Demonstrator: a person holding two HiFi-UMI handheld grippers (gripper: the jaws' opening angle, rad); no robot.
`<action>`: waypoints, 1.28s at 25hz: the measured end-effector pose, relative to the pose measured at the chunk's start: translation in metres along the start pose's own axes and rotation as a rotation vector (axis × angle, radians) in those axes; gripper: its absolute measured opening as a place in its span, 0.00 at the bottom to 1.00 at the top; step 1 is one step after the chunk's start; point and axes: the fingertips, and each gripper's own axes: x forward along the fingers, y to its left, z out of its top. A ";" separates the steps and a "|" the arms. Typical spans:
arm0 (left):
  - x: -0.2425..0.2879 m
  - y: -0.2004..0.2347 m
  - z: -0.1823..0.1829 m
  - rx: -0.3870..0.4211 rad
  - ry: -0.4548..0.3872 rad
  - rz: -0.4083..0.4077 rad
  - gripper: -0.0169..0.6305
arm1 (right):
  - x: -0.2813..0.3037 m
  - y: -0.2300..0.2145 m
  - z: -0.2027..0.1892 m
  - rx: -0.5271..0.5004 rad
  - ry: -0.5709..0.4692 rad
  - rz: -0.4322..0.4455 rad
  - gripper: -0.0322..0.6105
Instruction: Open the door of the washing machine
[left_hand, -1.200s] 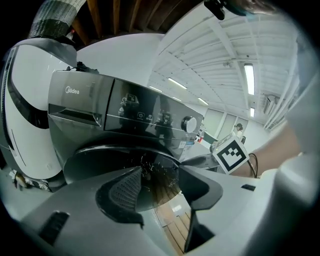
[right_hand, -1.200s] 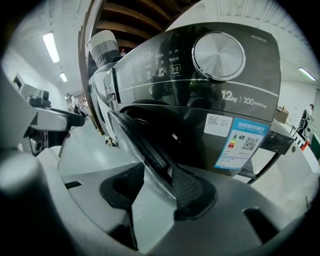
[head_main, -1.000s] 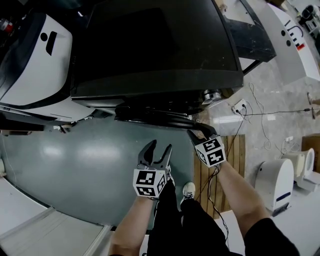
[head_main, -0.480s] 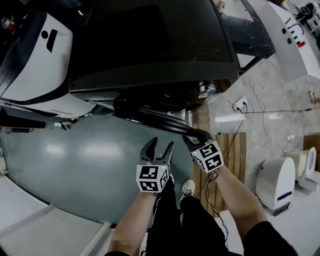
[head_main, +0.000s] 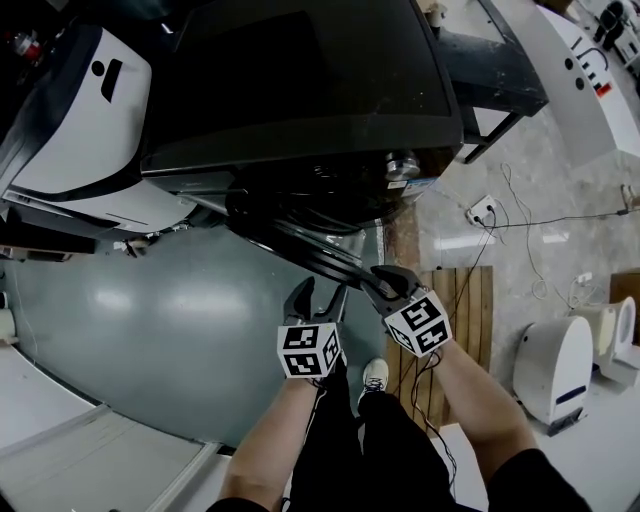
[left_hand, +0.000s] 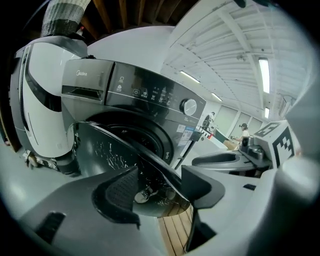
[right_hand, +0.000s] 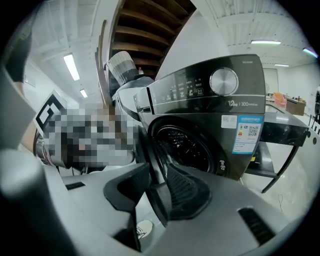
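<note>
Steadily swing the door (head_main: 310, 255) outward along its hinge arc; the fingers of your right gripper (head_main: 378, 284) have just been closing onto its rim; those of the left gripper (head_main: 320, 297), just opening wider, hold nothing.

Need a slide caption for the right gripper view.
Right gripper, jaws just closing on the rim of the dark round door, partly open on the grey front-loading washing machine.

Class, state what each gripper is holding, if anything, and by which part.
The right gripper, its jaws just closing, grips the washing machine door by its free rim. The left gripper, jaws just opening wide, holds nothing.
</note>
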 end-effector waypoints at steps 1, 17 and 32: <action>-0.001 -0.001 -0.003 -0.003 0.005 0.012 0.45 | -0.005 0.001 0.002 0.000 -0.012 -0.003 0.24; -0.052 0.028 -0.064 -0.045 0.052 0.245 0.46 | -0.065 0.045 0.002 0.004 -0.075 0.042 0.19; -0.161 0.099 -0.113 -0.089 0.057 0.424 0.28 | -0.022 0.152 -0.001 0.018 -0.056 0.188 0.19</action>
